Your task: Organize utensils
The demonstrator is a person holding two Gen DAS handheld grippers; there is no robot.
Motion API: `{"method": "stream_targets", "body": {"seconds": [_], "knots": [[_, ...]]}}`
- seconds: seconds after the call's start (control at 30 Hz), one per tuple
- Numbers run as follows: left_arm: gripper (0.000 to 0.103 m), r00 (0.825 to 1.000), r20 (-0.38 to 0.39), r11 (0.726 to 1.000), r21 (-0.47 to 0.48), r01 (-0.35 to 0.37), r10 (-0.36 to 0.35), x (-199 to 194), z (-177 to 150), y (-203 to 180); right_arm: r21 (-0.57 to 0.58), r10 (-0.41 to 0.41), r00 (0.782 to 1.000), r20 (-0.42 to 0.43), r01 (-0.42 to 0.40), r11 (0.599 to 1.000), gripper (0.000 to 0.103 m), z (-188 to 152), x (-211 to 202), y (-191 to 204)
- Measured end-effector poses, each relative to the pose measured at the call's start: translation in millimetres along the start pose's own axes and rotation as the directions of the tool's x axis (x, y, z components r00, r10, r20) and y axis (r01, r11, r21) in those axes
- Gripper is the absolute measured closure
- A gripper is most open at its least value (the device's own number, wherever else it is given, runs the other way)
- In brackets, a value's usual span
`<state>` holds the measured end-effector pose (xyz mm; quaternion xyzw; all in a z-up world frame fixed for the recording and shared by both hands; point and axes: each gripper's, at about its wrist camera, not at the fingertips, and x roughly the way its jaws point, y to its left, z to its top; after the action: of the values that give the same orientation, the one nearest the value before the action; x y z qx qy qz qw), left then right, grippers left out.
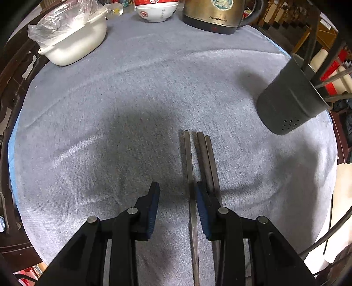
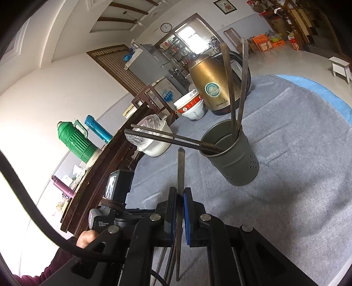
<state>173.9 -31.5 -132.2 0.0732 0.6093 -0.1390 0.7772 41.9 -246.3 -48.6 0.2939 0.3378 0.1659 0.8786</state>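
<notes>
Metal chopstick (image 2: 180, 176) sits clamped in my right gripper (image 2: 180, 211); I should tip it cleanly into the grey holder (image 2: 233, 162). My left gripper (image 1: 177, 209) hangs open over the loose chopsticks (image 1: 206, 162).

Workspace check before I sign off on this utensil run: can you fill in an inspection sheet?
Surface: grey cloth over a table, wrinkled.
Job's things: three chopsticks lying on the cloth; dark holder upright with four chopsticks inside.
Clutter: kettle, stacked bowls, white pot with a plastic bag.
Grippers: left claw open, one chopstick between its fingers; right claw shut on a single chopstick.
Cables: black cable at the right claw's side.
Surroundings: green flask, wall clock.
</notes>
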Motion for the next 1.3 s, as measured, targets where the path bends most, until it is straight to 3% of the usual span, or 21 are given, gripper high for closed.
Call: {"method": "stream_targets", "body": {"seconds": [0.17, 0.3, 0.37, 0.5, 0.77, 1.03, 1.13, 1.3], "knots": [[0.072, 1.0, -0.009, 1.0, -0.018, 0.015, -0.015, 5.7, 9.1, 4.3, -0.006, 0.002, 1.0, -0.014, -0.002, 1.0, 0.096, -2.6, 3.8, 2.4], [0.08, 0.999, -0.016, 0.999, -0.036, 0.028, -0.028, 15.0, 28.7, 7.2, -0.005, 0.0, 1.0, -0.017, 0.0, 1.0, 0.096, -2.8, 4.3, 1.8], [0.09, 0.999, -0.016, 0.998, -0.045, 0.043, -0.044, 16.0, 35.4, 4.9, -0.002, 0.0, 1.0, -0.018, 0.0, 1.0, 0.096, -2.5, 4.6, 0.9], [0.096, 0.999, -0.003, 0.997, -0.06, 0.051, -0.051, 18.4, 37.9, 7.7, -0.003, -0.002, 1.0, -0.019, 0.002, 1.0, 0.096, -1.4, 5.0, 2.2], [0.097, 0.99, 0.131, 0.996, -0.072, 0.055, -0.045, -25.4, 28.9, 11.6, -0.028, 0.003, 1.0, -0.006, -0.003, 1.0, 0.096, -1.7, 2.3, 12.2], [0.097, 0.965, 0.25, 0.994, -0.047, 0.097, -0.083, -74.1, 9.4, 12.5, -0.065, 0.009, 1.0, -0.002, -0.009, 0.998, 0.096, -5.6, 0.4, 29.0], [0.097, 0.969, 0.236, 0.994, -0.065, 0.086, -0.069, -73.1, 10.2, 17.4, -0.074, 0.009, 1.0, 0.001, -0.009, 0.997, 0.096, -7.1, -0.3, 33.9], [0.097, 0.985, 0.14, 0.987, -0.109, 0.116, -0.1, -50.9, 10.8, 26.7, -0.083, 0.012, 1.0, 0.005, -0.012, 0.997, 0.096, -9.4, -2.4, 36.9]]}}
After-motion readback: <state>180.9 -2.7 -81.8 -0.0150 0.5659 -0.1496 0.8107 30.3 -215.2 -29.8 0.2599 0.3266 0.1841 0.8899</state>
